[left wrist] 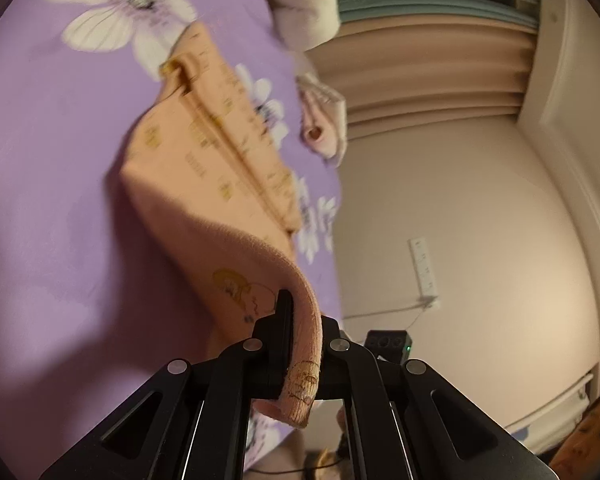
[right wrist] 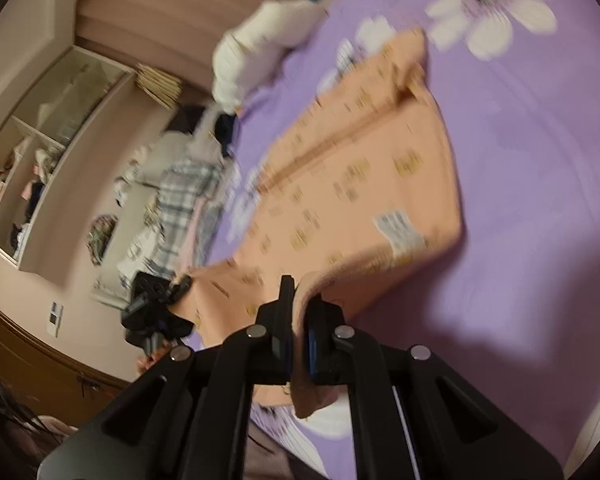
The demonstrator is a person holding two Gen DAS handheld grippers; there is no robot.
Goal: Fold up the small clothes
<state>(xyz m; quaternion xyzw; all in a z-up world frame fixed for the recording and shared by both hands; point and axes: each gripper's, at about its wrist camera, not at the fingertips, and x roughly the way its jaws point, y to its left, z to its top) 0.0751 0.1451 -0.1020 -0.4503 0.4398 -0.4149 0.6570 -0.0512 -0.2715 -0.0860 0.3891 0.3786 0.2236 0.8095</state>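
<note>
Grippers lift peach garment off purple floral bedsheet.
Left gripper and right gripper each clamp a hem corner; uneven lifting could skew the fold.

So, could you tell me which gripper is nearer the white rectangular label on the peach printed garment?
Right. The right gripper pinches the garment hem close to the label; the left gripper holds the other corner, farther off.

Peach garment showing as soft matt knit cloth with printed yellow motifs, hem looking ribbed and fuzzy, purple floral bedsheet appearing as smooth matt cotton, left gripper showing matt black plastic with shiny metal pins, curtain hanging as pleated beige cloth.
</note>
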